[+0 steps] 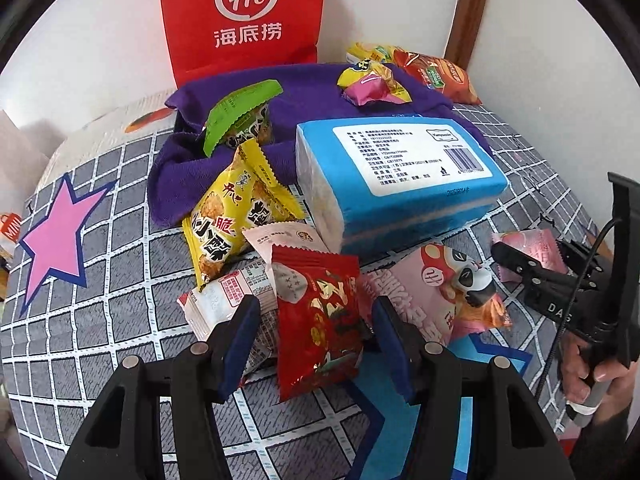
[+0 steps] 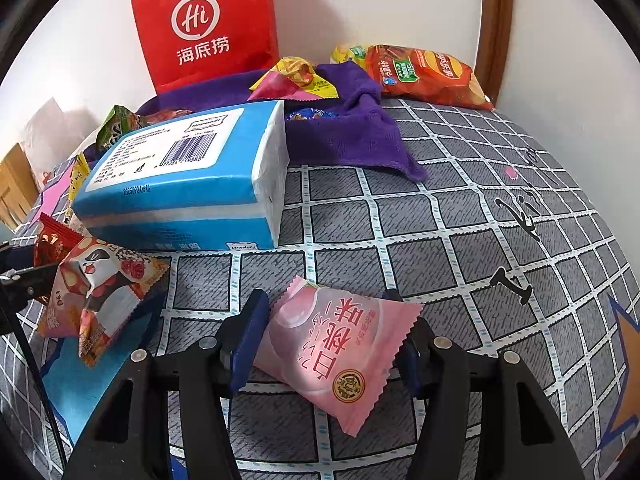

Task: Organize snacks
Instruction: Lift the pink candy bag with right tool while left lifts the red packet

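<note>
The left gripper (image 1: 316,344) points steeply down, its blue-padded jaws part open and closing on a red packet (image 1: 318,316). The right gripper (image 2: 328,344), equally steep, pinches a pink packet (image 2: 340,348). A hand (image 1: 592,364) grips the right handle.

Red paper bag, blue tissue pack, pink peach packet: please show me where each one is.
Red paper bag (image 1: 240,20), left wrist view, on its white logo.
Blue tissue pack (image 2: 180,184), right wrist view, on its blue top face.
Pink peach packet (image 2: 336,344), right wrist view, on its printed middle.
</note>
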{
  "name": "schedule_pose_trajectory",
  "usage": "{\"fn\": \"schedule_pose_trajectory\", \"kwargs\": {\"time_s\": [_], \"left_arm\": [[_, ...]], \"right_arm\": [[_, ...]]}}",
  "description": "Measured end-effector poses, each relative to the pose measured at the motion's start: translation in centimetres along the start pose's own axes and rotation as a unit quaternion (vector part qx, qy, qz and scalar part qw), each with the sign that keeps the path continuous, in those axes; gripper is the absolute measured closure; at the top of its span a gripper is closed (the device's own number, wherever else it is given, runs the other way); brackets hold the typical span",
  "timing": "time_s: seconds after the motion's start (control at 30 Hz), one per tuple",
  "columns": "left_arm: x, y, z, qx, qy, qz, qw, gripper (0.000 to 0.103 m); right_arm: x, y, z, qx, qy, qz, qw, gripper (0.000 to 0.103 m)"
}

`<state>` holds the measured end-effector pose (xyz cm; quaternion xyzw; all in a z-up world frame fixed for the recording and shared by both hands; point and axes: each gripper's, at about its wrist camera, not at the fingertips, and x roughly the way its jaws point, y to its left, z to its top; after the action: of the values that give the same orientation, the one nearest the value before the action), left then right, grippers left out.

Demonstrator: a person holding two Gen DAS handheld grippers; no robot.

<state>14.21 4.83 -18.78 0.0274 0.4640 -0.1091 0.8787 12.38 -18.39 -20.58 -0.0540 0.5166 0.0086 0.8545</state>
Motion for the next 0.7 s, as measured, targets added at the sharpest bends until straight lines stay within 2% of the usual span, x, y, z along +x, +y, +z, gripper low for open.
{"fn": "schedule_pose_trajectory", "kwargs": {"time_s": [0.07, 0.13, 0.37, 0.7], "left_arm": [[0.04, -0.10, -0.07, 0.003, -0.003, 0.012, 0.9999, 0.059], [0.05, -0.02, -0.04, -0.002, -0.004, 0.009, 0.9999, 0.067], [0.26, 0.18, -0.08, -0.008, 0.001, 0.014, 0.9999, 0.068], [-0.01, 0.64, -0.02, -0.036, 0.008, -0.001, 0.9993, 0.068]], "right_arm": [[0.01, 0.01, 0.03, 0.001, 0.000, 0.001, 1.000, 0.044], [0.02, 0.00, 0.01, 0.002, 0.000, 0.003, 1.000, 0.042], [0.14, 0.45, 0.01, -0.009, 0.003, 0.002, 1.000, 0.038], [0.15, 0.14, 0.04, -0.004, 0.000, 0.009, 1.000, 0.040]]}}
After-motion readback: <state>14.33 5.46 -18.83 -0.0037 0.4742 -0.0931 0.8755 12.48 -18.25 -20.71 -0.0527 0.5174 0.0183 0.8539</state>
